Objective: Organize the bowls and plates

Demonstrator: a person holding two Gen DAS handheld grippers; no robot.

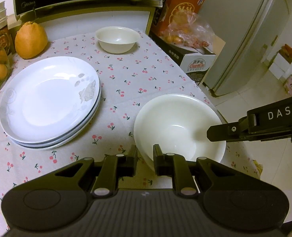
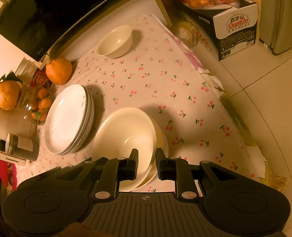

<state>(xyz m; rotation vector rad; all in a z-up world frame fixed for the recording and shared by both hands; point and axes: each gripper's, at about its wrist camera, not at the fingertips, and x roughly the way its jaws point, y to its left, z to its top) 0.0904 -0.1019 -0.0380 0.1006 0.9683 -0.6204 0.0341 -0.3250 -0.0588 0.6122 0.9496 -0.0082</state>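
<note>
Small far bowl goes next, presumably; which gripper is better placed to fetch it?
Probably left. The left gripper sits at the large bowl's near-left rim, bare cloth ahead to the small bowl; the right gripper would cross the large bowl.

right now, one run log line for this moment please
left gripper: gripping large bowl near rim | right gripper: gripping same rim | plate stack: stacked | small bowl: apart, far side
</note>
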